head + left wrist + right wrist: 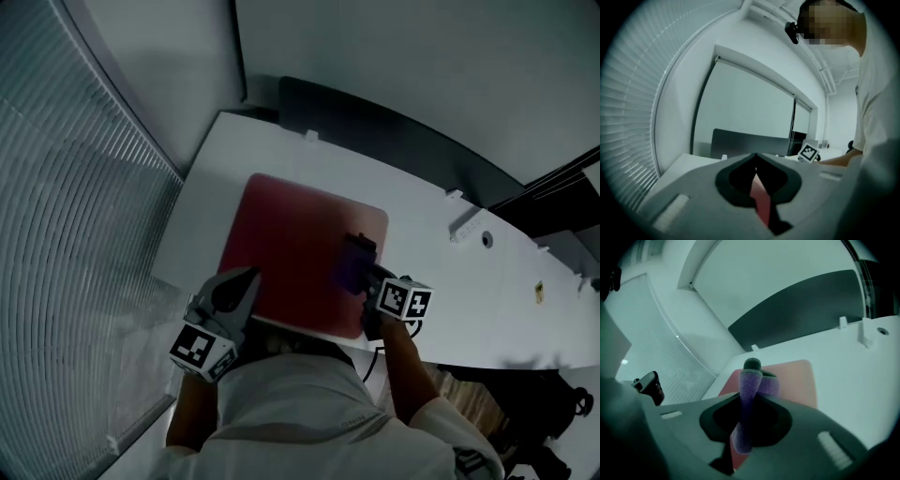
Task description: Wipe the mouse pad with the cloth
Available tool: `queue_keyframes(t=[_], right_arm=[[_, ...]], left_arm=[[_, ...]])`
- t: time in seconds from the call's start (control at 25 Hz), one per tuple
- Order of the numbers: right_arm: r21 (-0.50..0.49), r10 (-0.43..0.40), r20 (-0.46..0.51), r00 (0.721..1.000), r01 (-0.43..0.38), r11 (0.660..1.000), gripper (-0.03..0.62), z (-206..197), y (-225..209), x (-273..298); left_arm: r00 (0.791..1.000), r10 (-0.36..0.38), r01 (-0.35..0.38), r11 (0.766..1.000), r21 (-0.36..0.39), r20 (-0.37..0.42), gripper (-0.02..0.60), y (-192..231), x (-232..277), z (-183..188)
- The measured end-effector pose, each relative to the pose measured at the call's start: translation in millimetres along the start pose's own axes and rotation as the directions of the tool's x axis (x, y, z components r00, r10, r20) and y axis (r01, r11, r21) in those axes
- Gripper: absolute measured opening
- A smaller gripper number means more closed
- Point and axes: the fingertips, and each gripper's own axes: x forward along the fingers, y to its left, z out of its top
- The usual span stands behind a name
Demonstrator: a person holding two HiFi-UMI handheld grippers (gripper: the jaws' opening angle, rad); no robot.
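A red mouse pad [291, 239] lies on the white table [469, 309]. My right gripper [362, 249] rests over the pad's right half, shut on a purple cloth [351, 269]. In the right gripper view the cloth [747, 399] runs up between the jaws to their tips [752, 365], with the pad [799, 380] beneath. My left gripper [249, 277] sits at the pad's near left edge. In its own view the left gripper [756, 161] has its jaws closed together, with a red strip of the pad [762, 199] pinched between them.
A dark partition panel [375, 127] runs along the table's far edge. Window blinds [75, 234] fill the left side. A white clip and a round grommet [486, 239] sit on the table to the right of the pad. The person's torso [309, 412] is close to the near edge.
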Motion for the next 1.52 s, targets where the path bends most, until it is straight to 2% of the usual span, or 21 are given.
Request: queue_keyframes(t=[0.2,0.4,0.52,0.6,0.8,1.04,1.2,1.32,1.52], right_arm=[[-0.057,0.125,-0.058,0.990,-0.128,0.990,0.048,-20.6,103.5,69.9],[-0.065,0.271,-0.118,0.955,-0.280,0.958,0.048,-39.6,198.2,134.4],[-0.078,0.303,-0.156,0.940,-0.318,0.945,0.048,-52.1,232.5,166.5],[-0.084,0.292,-0.188,0.938,-0.311,0.947,0.048,-63.3,240.4,192.7],[-0.067,0.167,-0.273,0.947,-0.192,0.979,0.048,-89.7,217.1,233.6],[-0.060,0.052,-0.278,0.959,-0.071,0.996,0.048,-99.2,161.3,216.1],[-0.042,0.006,-0.265,0.964,-0.018,0.999,0.048,-97.7,124.6,180.7],[-0.006,-0.043,-0.240,0.970,0.043,0.999,0.048,-99.5,86.1,154.6],[0.041,-0.117,-0.208,0.971,0.128,0.991,0.048,-99.1,21.8,108.9]], left_arm=[[0.998,0.061,-0.061,0.998,-0.022,-0.024,0.003,43.1,-64.6,-14.1],[0.991,0.133,-0.135,0.990,-0.051,-0.032,0.003,86.4,-118.6,-27.8],[0.985,0.170,-0.172,0.984,-0.051,-0.029,0.003,104.7,-145.8,-30.9],[0.982,0.187,-0.189,0.981,-0.055,-0.032,0.003,117.2,-158.6,-34.6],[0.979,0.203,-0.205,0.977,-0.061,-0.033,0.003,128.8,-178.9,-27.5],[0.987,0.158,-0.159,0.986,-0.055,-0.032,0.003,121.2,-161.4,-25.7],[0.994,0.103,-0.105,0.994,-0.036,-0.045,0.003,102.3,-132.9,-16.4],[0.998,0.021,-0.023,0.999,-0.032,-0.063,0.003,88.1,-102.6,-19.5],[0.993,-0.076,0.075,0.997,-0.019,-0.086,0.003,54.1,-56.9,-28.6]])
